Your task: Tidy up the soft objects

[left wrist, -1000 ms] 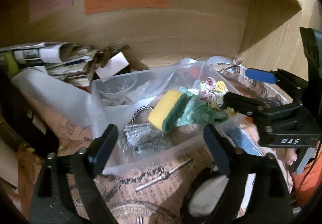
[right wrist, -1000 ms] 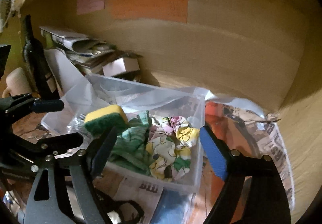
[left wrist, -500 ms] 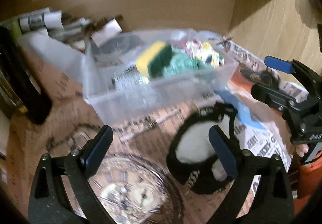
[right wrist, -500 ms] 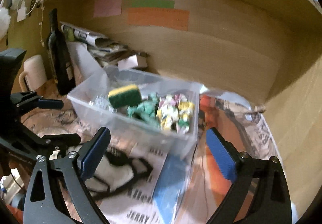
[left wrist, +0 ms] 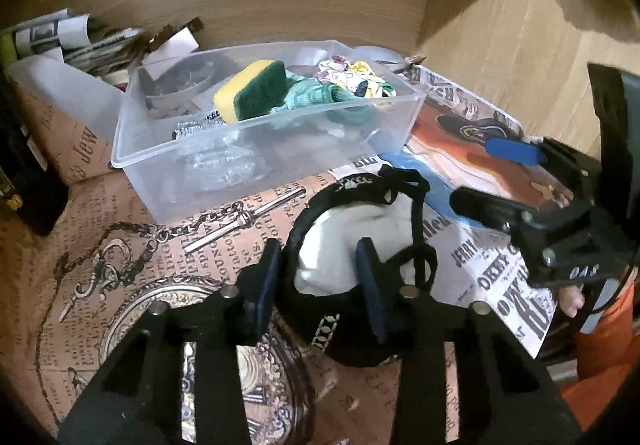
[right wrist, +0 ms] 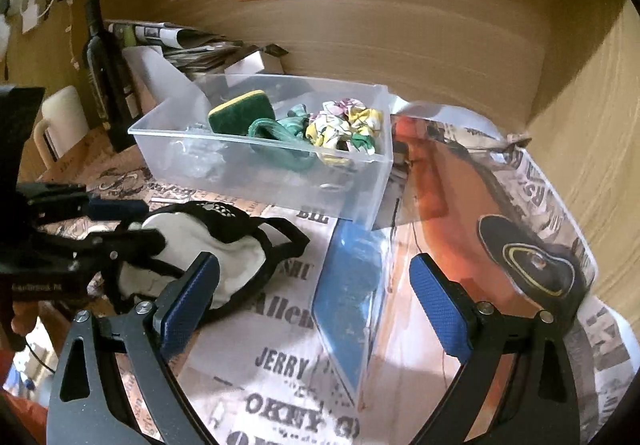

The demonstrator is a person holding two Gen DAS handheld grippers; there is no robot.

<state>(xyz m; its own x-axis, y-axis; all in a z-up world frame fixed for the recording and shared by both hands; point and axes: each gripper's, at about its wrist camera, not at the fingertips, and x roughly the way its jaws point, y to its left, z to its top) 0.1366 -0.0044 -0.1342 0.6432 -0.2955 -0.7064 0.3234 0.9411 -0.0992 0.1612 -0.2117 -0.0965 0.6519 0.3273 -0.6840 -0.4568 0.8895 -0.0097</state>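
A black cap with a white lining (left wrist: 352,229) lies upside down on the printed paper in front of a clear plastic bin (left wrist: 256,161). My left gripper (left wrist: 318,287) is shut on the cap's near rim. The bin holds a yellow-and-green sponge (left wrist: 250,89), a green cloth (left wrist: 312,97) and a floral cloth (left wrist: 356,75). My right gripper (right wrist: 314,309) is open and empty, hovering over a blue lid (right wrist: 352,285) to the right of the cap (right wrist: 216,257). The bin also shows in the right wrist view (right wrist: 360,201).
A dark bottle (right wrist: 102,73) and a cream mug (right wrist: 60,121) stand at the far left. Rolled newspapers (left wrist: 76,41) pile behind the bin. Wooden walls (right wrist: 400,37) close the back and right. Newspaper sheets (right wrist: 288,365) cover the surface.
Both grippers pulled back from the bin toward the front. My left gripper came down over the cap and closed on its rim. The right gripper stayed open.
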